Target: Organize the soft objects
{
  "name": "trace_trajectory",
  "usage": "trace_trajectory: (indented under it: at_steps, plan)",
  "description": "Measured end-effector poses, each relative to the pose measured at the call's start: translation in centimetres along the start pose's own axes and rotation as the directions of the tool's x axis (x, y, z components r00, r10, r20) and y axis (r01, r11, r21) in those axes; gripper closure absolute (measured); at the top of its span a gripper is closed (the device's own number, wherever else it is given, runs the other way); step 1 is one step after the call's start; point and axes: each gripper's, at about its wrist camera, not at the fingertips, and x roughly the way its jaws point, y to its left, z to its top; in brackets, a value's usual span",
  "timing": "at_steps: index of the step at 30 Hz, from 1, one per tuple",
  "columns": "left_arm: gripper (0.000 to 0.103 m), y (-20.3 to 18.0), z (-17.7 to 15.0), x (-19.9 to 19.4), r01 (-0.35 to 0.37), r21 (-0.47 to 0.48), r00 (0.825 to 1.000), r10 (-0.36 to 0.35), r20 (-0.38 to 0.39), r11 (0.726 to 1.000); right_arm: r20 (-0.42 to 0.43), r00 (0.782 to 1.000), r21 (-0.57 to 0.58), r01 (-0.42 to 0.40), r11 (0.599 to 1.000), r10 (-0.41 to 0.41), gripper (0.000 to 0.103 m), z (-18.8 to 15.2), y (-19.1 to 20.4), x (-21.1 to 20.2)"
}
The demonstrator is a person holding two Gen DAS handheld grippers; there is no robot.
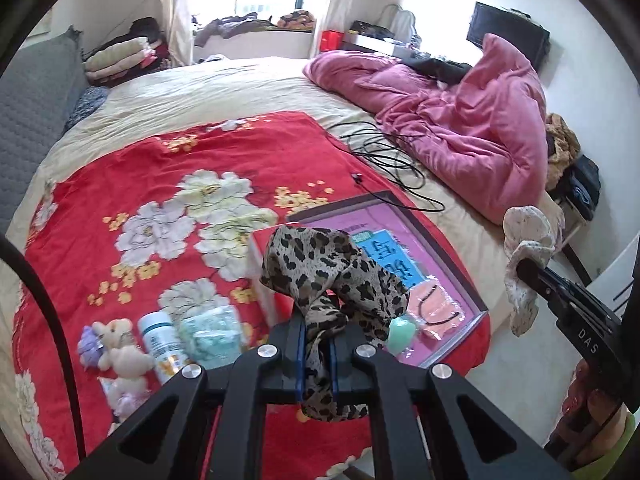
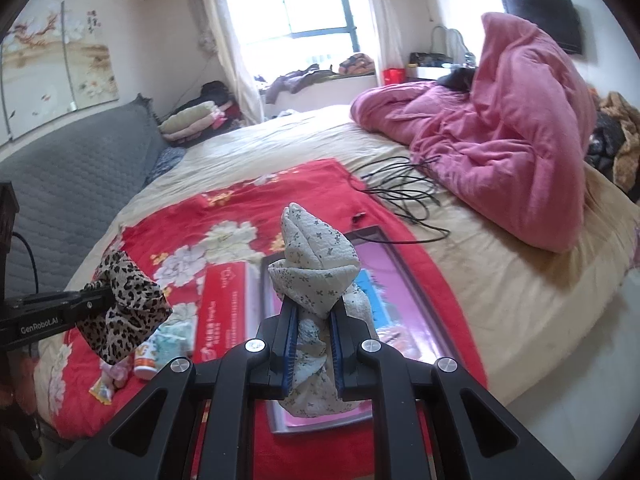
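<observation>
A bedroom with a bright window at the far end holds a wide bed (image 1: 224, 92) under a cream sheet, and a red flowered blanket (image 1: 120, 184) is spread over the near part of it. A heaped pink quilt (image 1: 472, 120) fills the far right of the bed, with a loose tangle of black cable (image 1: 384, 152) lying between quilt and blanket. On the blanket lies a shallow open box with a pink lining (image 1: 404, 252), and just beside its left side a red carton (image 2: 224, 312). Near the blanket's left front corner sit small plush toys (image 1: 116, 352), a white bottle (image 1: 160, 340) and a pale green packet (image 1: 212, 332), close together. The left gripper (image 1: 318, 344) has its jaws nearly together, pinching a leopard-print cloth (image 1: 320, 276); the cloth runs up out of the pads in a bunched column and spreads wide at the top, while a short tail hangs below the fingers. It is held in the air over the near left part of the box and hides that part from the left wrist view. The right gripper (image 2: 314, 340) has its jaws narrow, clamped on a white flower-print cloth (image 2: 316, 264), whose long axis likewise stands along the fingers, folded to a peak at the top. It hangs over the box. Each gripper appears at the edge of the other's view, well apart.
</observation>
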Motion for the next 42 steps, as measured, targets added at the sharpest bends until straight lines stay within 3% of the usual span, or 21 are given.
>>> trace_trajectory:
  at_steps: [10,14,28,42]
  plan:
    - [0.094,-4.7,0.1,4.8,0.060,0.066,0.996,-0.055,-0.073,0.996,-0.017,0.999,0.030,0.050,0.998,-0.049,0.088,0.2,-3.9,0.3]
    - [0.094,-6.2,-0.2,7.5,0.050,0.103,0.993,-0.038,-0.114,0.993,-0.046,0.998,0.011,0.053,0.999,-0.052,0.088,0.2,-4.3,1.8]
    - [0.094,-6.4,0.0,14.6,-0.012,0.104,0.978,0.034,-0.205,0.994,-0.186,0.981,-0.047,0.044,0.998,-0.052,0.088,-1.6,-4.5,8.1]
    - [0.094,-6.6,0.0,16.7,0.006,0.110,0.972,0.020,-0.234,0.994,-0.317,0.943,-0.078,0.077,0.994,-0.098,0.084,-4.1,-5.6,14.2]
